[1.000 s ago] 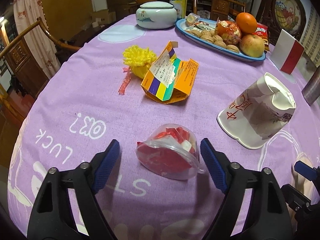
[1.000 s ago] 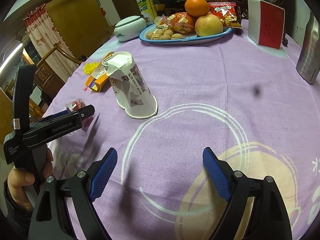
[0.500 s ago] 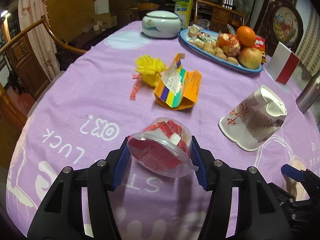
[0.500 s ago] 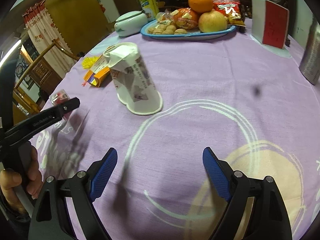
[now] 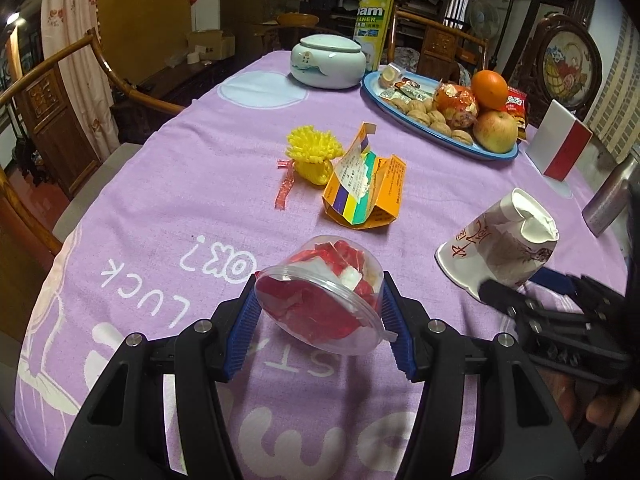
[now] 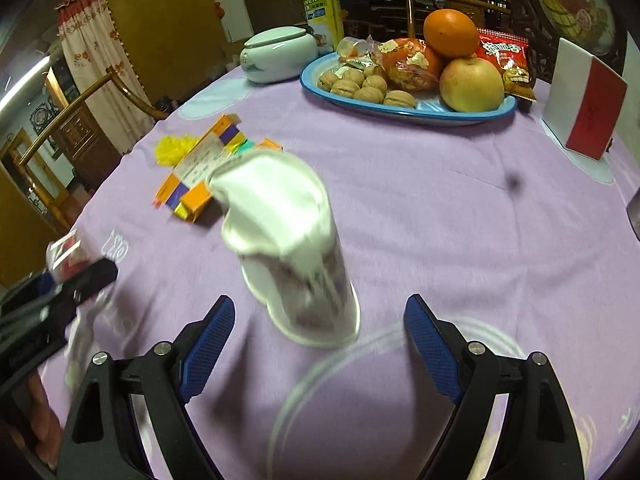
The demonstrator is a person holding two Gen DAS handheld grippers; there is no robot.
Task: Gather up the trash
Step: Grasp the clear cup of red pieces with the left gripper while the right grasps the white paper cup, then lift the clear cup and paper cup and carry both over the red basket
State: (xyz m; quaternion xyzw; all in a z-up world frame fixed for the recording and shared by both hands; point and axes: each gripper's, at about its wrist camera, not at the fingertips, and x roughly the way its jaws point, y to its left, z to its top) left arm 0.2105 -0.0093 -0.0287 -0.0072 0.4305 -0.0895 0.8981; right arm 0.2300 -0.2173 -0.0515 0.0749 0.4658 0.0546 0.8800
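Observation:
My left gripper (image 5: 318,326) is shut on a clear plastic cup with red wrappers inside (image 5: 320,300) and holds it above the purple tablecloth (image 5: 180,184). My right gripper (image 6: 318,342) is open, its pads on either side of a crushed white paper cup (image 6: 292,252) that stands upside down; the cup also shows in the left wrist view (image 5: 500,244). A torn orange carton (image 5: 366,190) and a yellow frilly wrapper (image 5: 312,156) lie further back. In the right wrist view they are the carton (image 6: 200,176) and the wrapper (image 6: 174,148).
A blue plate (image 6: 412,110) with walnuts, an apple and an orange sits at the back. A white lidded jar (image 5: 328,62), a yellow spray can (image 5: 374,4), a red-white card (image 6: 586,110) and a metal bottle (image 5: 610,196) stand around. Wooden chairs ring the table.
My left gripper closed on the plastic cup and lifted it. My right gripper moved forward and left until the crushed paper cup stands between its open pads.

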